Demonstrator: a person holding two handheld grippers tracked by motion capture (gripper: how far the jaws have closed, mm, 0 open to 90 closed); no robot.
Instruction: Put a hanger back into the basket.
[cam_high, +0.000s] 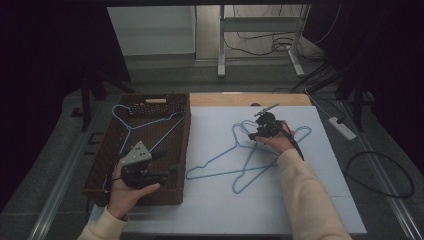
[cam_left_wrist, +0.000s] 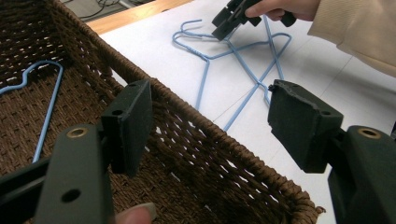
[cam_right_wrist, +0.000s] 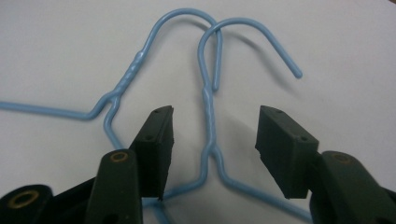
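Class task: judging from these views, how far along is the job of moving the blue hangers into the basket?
Done: one blue hanger lies in the wicker basket. In hand: the right tongs straddle the neck of one of two overlapping hangers on the white board, not yet gripping. Left: both those hangers. The left tongs wait open over the basket.
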